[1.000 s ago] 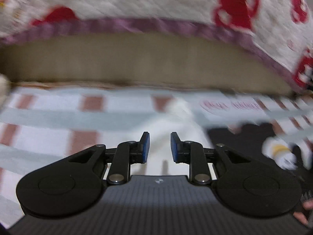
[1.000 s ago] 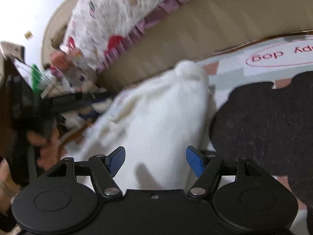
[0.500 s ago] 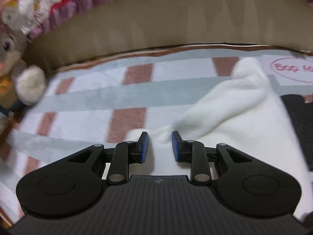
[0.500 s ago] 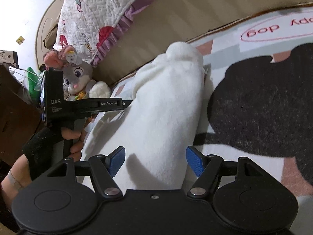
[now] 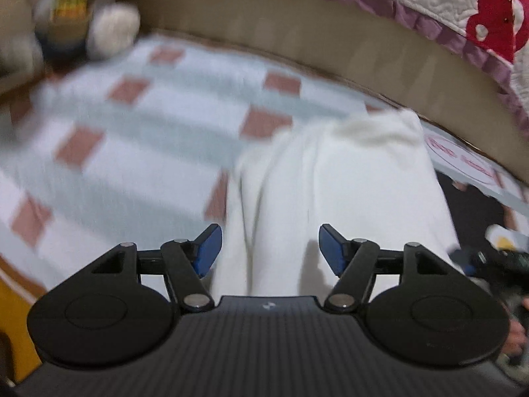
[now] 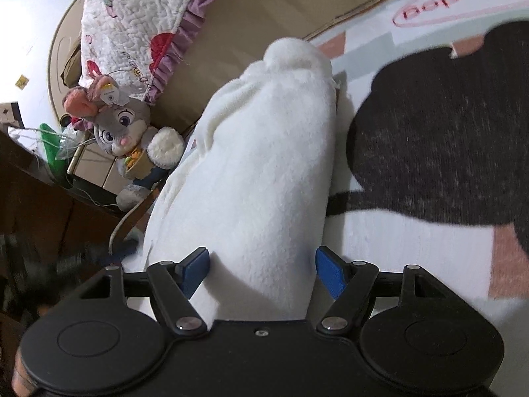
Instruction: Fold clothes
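Lying lengthwise on checked mat (image 5: 139,165), white fleece garment (image 6: 264,165) looks soft, light, floppy, prob. bunches; grab hem edges. Left gripper (image 5: 270,251) jaws opening, right gripper (image 6: 263,273) opening wide; fleece between, unpinched. Plush rabbit (image 6: 132,132) at 10 o'clock.

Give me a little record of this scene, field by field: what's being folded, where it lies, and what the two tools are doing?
garment: white fleece, bunched lengthwise
surface: checked blanket
left gripper: jaws opening, fleece between them, not pinched
right gripper: jaws opening, astride the fleece, pads not seen pressing
beside fleece: black patch on the blanket
toy: plush rabbit, past the fleece, by the bed edge
bed cover: quilt with purple frill
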Tool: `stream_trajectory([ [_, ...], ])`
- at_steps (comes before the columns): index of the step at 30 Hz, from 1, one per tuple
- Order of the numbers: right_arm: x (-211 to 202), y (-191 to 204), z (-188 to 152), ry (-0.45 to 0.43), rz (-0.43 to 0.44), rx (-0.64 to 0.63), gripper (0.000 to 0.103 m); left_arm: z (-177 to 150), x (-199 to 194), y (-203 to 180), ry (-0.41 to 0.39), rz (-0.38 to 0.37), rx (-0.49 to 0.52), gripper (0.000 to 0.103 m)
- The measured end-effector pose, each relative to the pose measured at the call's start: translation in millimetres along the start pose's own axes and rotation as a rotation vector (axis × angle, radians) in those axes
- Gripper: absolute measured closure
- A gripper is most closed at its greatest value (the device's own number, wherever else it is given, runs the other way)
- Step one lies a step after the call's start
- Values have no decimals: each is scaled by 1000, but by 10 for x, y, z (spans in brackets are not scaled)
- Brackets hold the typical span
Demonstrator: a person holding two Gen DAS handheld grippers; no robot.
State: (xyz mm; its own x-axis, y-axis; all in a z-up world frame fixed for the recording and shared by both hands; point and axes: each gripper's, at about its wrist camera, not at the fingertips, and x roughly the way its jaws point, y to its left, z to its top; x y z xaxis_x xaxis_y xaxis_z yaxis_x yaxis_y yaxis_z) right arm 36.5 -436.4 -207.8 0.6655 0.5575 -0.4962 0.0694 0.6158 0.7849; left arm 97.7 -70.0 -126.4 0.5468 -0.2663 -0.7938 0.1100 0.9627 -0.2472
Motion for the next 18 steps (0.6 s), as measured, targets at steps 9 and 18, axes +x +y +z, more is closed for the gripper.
stream_trajectory([
  [9, -151, -98, -308, 92, 73, 163, 22, -583, 121, 445, 102, -96, -222, 31],
  [18, 53, 81, -341, 94, 44, 75, 14, -443, 401, 559, 70, -257, -113, 19],
])
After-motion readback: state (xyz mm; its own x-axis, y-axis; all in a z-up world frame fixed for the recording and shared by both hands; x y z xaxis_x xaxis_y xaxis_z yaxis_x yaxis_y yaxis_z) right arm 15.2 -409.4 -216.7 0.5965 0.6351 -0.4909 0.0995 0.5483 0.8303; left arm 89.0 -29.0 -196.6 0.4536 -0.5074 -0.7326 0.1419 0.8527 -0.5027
